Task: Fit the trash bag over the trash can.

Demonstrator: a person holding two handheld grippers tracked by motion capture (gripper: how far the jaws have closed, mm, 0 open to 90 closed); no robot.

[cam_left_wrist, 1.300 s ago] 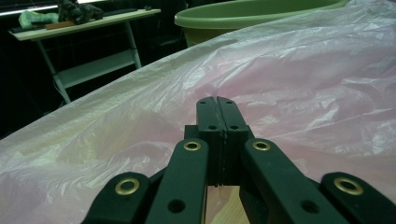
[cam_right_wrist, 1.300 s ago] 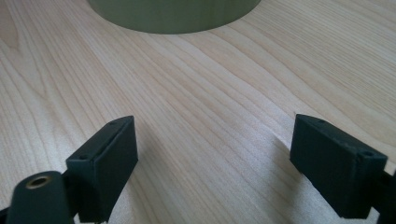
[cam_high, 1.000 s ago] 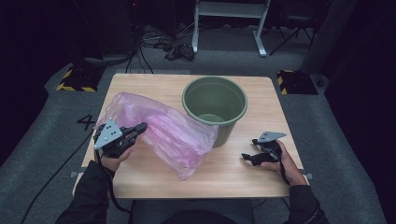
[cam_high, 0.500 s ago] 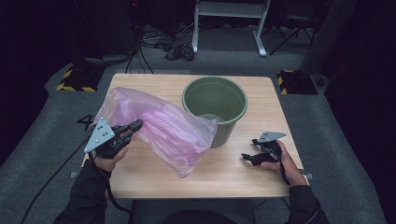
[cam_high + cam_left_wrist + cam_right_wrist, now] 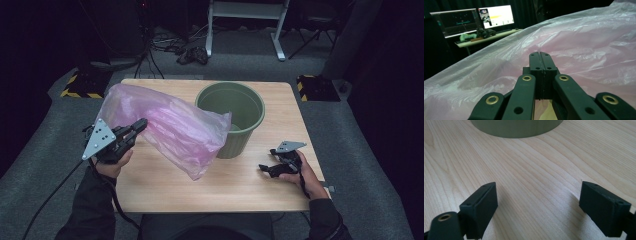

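Pink thin plastic bag [image 5: 172, 127] is lifted over the wooden table [image 5: 235, 182], its far end resting against the rim of the green bucket [image 5: 234, 117]. The left gripper [image 5: 136, 127] has its jaws pressed together on the bag's edge. The right gripper [image 5: 265, 169] rests on the table near the bucket, jaws wide apart.

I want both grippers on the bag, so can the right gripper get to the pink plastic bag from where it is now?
Probably yes. The right gripper rests open on the table, and bare wood lies between it and the pink plastic bag. The green bucket stands farther back, beside that path.
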